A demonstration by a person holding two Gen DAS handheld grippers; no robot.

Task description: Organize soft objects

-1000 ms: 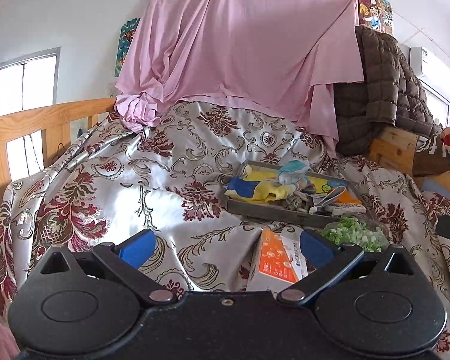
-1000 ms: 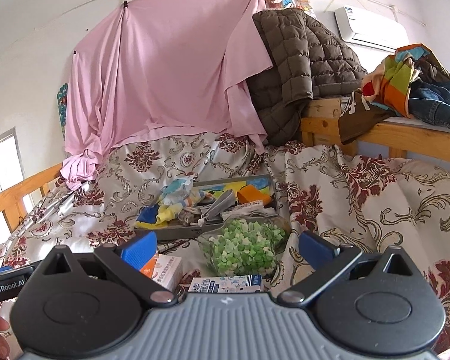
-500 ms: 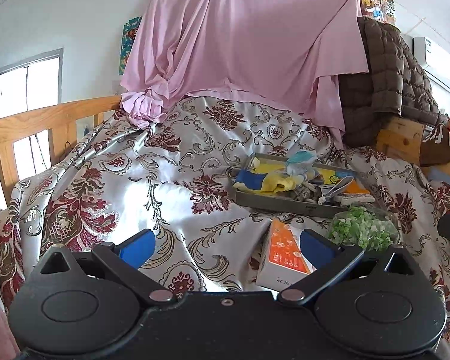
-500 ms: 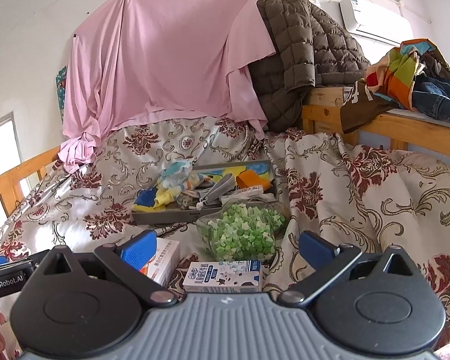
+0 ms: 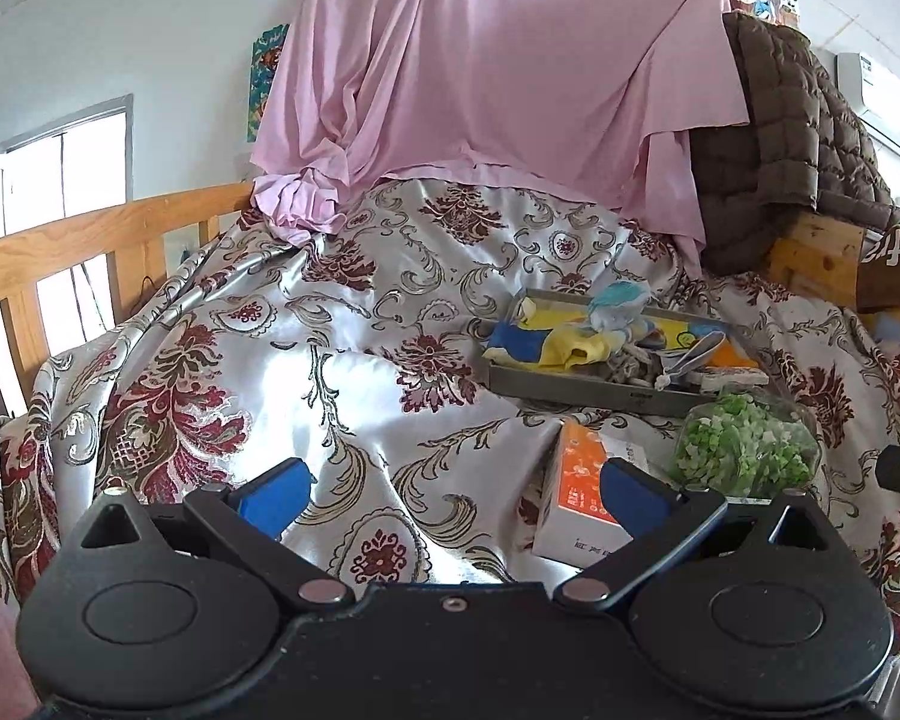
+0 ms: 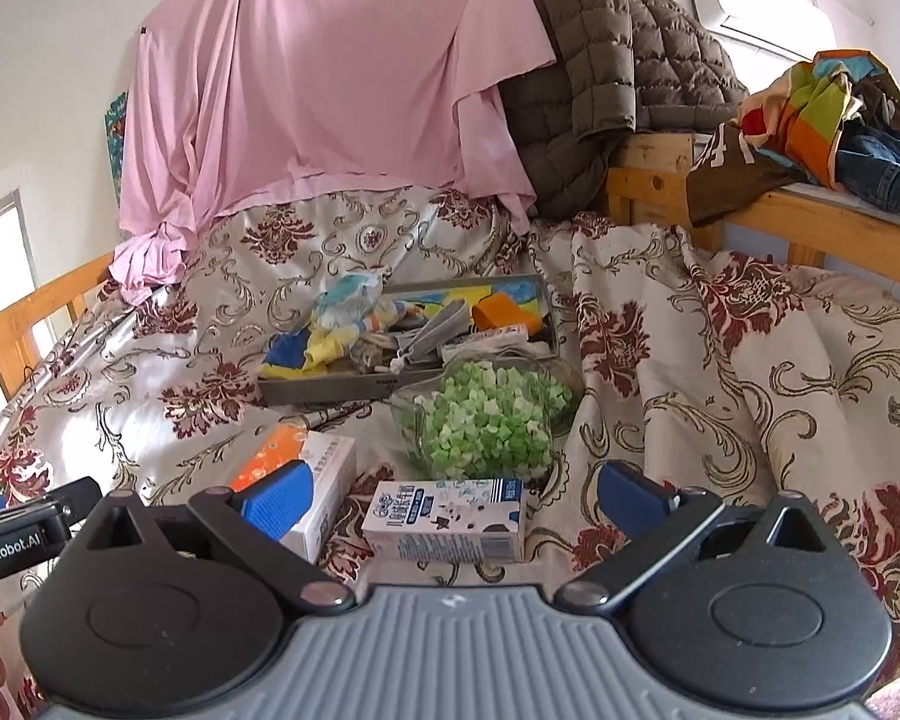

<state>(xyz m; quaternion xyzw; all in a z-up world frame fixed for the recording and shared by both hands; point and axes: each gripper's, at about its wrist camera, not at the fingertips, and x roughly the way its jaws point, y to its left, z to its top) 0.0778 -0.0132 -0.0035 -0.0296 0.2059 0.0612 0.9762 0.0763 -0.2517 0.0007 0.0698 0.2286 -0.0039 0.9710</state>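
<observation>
Grippers (image 5: 453, 489) (image 6: 450, 495) agape above bedspread (image 5: 354, 396)

Bright daylight enters through the window (image 5: 60, 174) at left, which is blown out to white; glare shines on the satin bedspread (image 5: 354, 384). Both fisheye views bow strongly toward dark vignetted corners, yet the central area stays sharp, with soft shadows

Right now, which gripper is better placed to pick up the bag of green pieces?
Right, probably. The right gripper is open and the bag of green pieces lies almost straight ahead between its fingers. For the left gripper, also open, the bag sits off to its right side.
</observation>
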